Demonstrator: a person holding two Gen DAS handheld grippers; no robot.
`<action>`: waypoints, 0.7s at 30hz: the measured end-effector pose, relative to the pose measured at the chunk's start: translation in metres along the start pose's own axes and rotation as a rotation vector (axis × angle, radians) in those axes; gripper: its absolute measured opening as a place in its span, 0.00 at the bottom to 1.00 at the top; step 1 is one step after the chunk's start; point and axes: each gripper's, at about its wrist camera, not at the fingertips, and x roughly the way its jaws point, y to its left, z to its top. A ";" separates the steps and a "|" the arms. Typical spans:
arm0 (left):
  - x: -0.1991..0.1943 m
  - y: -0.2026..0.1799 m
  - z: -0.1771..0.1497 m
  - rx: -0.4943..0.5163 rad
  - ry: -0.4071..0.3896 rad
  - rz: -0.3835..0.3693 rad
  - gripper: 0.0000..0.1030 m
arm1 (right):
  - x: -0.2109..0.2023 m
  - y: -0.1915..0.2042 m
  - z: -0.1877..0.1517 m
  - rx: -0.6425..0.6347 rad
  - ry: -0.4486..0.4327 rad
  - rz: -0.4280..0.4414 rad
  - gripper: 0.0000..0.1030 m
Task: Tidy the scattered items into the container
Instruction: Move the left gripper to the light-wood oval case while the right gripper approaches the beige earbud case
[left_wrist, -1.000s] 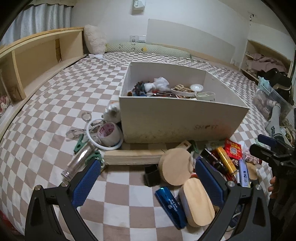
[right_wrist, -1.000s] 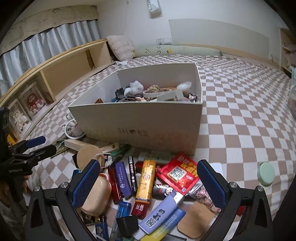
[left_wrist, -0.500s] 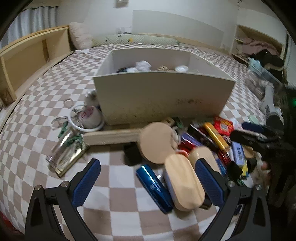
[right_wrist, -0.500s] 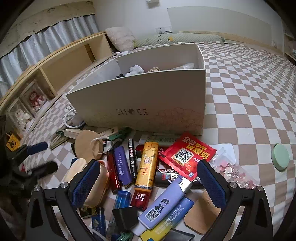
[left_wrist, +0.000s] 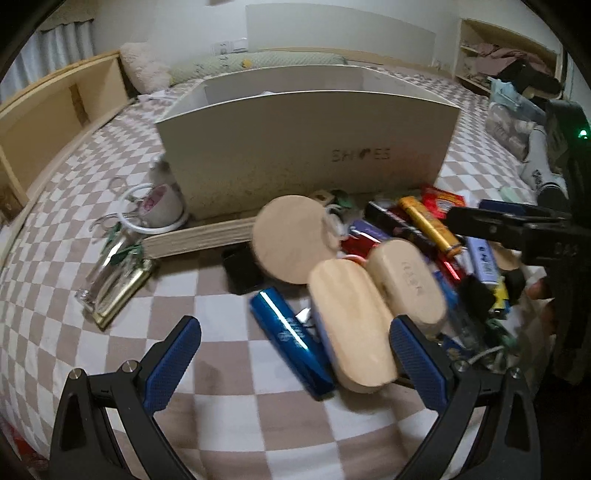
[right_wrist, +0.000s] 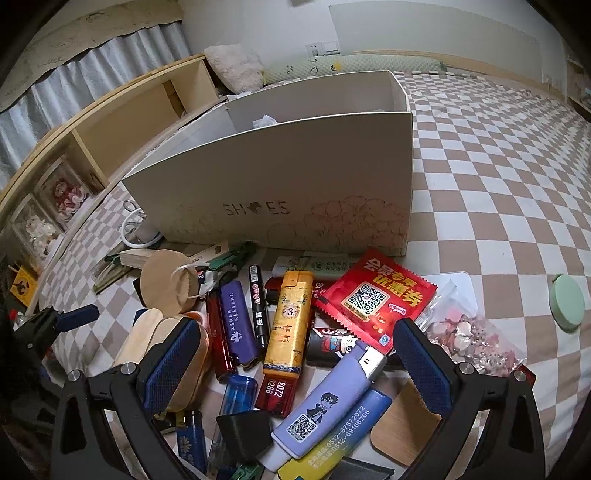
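Checkered bedding carries our clutter beside the shoebox (right_wrist: 280, 173). We have dropped both tongs closer since a second ago (box contents now hidden): left gripper (left_wrist: 293, 356) spread over the blue lighter (left_wrist: 291, 332), right gripper (right_wrist: 295, 365) spread over the purple lighter (right_wrist: 328, 398), nothing pinched yet.

Left gripper (left_wrist: 293, 354): jaws wide apart, bare checkered cloth (left_wrist: 221, 350) ahead-left; blue tube (left_wrist: 291, 341) and wooden oval block (left_wrist: 351, 325) between pads. Right gripper (right_wrist: 295, 365): lighters crowd gap, gold lighter (right_wrist: 286, 328) ahead. Shoe box (right_wrist: 295, 184) wall blocks path beyond pile.
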 end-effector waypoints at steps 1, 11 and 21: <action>0.000 0.005 0.000 -0.015 0.002 0.006 1.00 | 0.000 0.000 0.000 0.002 0.001 0.000 1.00; -0.012 0.019 -0.010 -0.051 0.025 -0.080 1.00 | 0.002 -0.001 0.000 0.000 0.005 0.003 1.00; -0.002 -0.017 -0.018 0.090 0.024 -0.042 1.00 | 0.003 0.000 -0.002 0.005 0.012 0.000 1.00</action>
